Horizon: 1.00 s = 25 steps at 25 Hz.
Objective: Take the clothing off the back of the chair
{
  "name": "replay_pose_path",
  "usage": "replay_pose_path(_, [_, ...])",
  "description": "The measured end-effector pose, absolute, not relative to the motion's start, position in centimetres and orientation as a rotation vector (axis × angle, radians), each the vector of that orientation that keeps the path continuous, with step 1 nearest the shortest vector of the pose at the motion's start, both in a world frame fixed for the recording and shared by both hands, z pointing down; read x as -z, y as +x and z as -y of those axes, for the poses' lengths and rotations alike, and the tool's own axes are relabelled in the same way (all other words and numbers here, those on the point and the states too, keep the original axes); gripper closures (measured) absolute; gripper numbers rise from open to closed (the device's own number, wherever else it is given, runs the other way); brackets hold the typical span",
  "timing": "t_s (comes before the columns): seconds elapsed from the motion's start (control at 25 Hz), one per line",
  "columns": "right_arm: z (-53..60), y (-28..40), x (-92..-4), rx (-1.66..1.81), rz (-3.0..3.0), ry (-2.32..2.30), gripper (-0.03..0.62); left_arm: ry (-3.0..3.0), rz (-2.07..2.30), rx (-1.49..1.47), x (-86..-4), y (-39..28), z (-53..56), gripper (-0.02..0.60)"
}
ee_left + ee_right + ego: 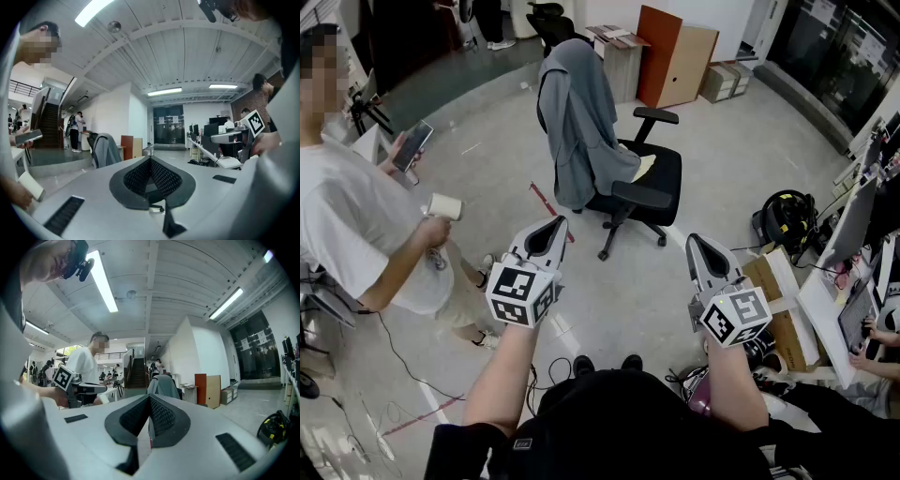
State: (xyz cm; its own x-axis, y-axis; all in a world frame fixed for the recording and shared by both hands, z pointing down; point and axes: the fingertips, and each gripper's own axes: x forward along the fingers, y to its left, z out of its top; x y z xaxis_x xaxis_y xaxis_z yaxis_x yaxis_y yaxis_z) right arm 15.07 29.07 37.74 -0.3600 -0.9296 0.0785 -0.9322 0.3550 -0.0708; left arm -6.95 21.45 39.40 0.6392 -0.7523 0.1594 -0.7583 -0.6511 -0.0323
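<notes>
1. Clothing [578, 117]: grey garment; draped over the backrest of the chair [652, 178]; hangs down the near side of the back, past seat level; lies at twelve o'clock from both grippers, well apart from them.
2. Chair: black swivel office type with armrests; stands on pale floor [712, 141].
3. Left gripper [555, 225]: jaws pressed together, empty; aimed towards twelve o'clock, tilted slightly down.
4. Right gripper [696, 242]: jaws closed tip to tip, empty; held level, aimed towards twelve o'clock.
5. Bystander [356, 225]: white shirt; at nine o'clock; phone [412, 145] in one hand, white cup [443, 206] in the other.
6. Bag [783, 217]: black and yellow; on the floor at three o'clock.
</notes>
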Motion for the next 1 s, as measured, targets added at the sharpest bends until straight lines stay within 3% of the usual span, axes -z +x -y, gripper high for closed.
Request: replay_pose_path(1.0, [-31.6, 19.0, -37.9, -0.111, 2.592, 1.673, 0.58, 2.777, 1.325, -0.261, -39.8, -2.0, -23.7, 0.579])
